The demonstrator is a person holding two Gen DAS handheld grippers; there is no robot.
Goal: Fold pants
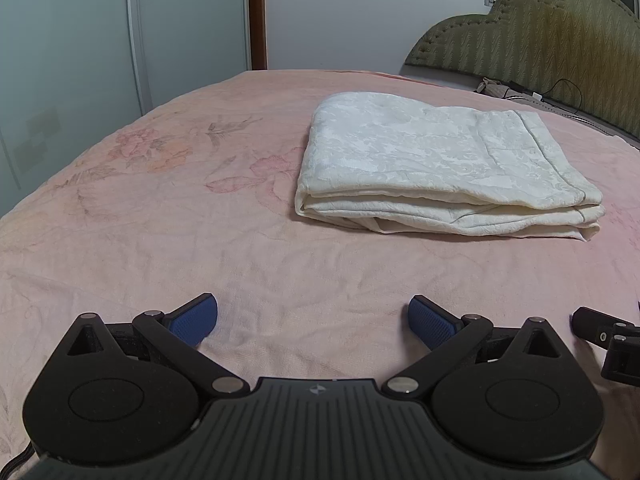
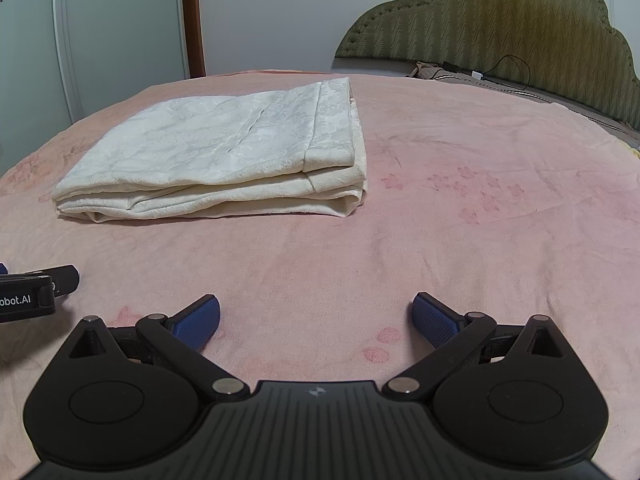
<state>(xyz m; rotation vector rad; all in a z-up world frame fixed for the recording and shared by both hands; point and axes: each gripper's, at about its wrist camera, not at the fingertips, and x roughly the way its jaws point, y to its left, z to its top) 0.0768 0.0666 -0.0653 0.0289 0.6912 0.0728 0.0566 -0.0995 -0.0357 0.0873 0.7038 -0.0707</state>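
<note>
The cream-white pants (image 1: 444, 168) lie folded into a thick rectangular stack on the pink bed sheet (image 1: 180, 220). They also show in the right wrist view (image 2: 224, 156), ahead and to the left. My left gripper (image 1: 313, 322) is open and empty, low over the sheet, well short of the stack. My right gripper (image 2: 316, 322) is open and empty too, low over the sheet, to the right of the stack. Part of the right gripper shows at the right edge of the left wrist view (image 1: 612, 340). Part of the left gripper shows at the left edge of the right wrist view (image 2: 36, 288).
A green padded headboard (image 2: 500, 28) stands at the far right, with a cable and small items (image 2: 480, 74) at its base. A pale wardrobe (image 1: 80, 40) and a brown door frame (image 1: 256, 12) stand beyond the bed's far left edge.
</note>
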